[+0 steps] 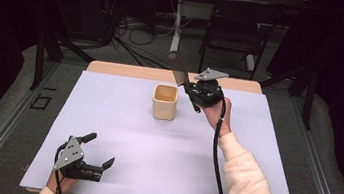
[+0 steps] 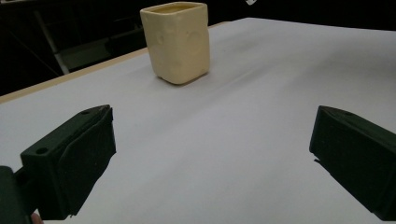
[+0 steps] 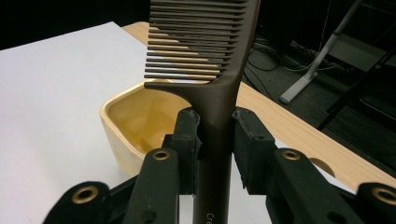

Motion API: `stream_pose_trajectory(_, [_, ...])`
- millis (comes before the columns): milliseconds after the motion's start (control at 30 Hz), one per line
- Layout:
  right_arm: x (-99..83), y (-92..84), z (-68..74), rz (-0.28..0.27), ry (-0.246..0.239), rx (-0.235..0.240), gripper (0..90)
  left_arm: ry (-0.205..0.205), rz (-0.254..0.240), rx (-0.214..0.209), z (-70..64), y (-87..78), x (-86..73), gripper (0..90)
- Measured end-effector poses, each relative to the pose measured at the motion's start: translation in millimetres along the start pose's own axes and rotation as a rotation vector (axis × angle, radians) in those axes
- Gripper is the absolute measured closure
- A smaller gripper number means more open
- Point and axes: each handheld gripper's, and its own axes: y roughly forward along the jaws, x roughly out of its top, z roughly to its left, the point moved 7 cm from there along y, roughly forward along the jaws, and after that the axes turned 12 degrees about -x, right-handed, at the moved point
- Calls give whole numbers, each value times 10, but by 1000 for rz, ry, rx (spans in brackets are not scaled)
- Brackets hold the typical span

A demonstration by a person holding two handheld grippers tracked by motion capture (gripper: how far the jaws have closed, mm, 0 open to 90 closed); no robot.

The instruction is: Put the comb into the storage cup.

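Observation:
A cream square cup [image 1: 165, 101] stands upright on the white table cover, toward the far middle; it also appears in the left gripper view [image 2: 178, 41] and right gripper view [image 3: 140, 116]. My right gripper [image 1: 192, 90] hovers just right of the cup, shut on the handle of a dark brown comb [image 1: 181, 71]. In the right gripper view the comb [image 3: 205, 46] rises between the pads, teeth pointing left, above the cup's rim. My left gripper [image 1: 100, 150] rests near the front left edge, jaws wide apart with nothing between them [image 2: 210, 154].
The white cover [image 1: 163, 146] spans most of the table, with a wooden strip [image 1: 128, 70] showing along the far edge. Beyond the table stand a black chair [image 1: 237, 30], a stand leg and loose cables on the floor.

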Motion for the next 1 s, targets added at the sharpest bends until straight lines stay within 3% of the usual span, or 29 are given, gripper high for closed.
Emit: stream_pose_trajectory(1000, [157,56,86,-63,-2,-7,717,-4,-3,-7,-3,-3,0,5])
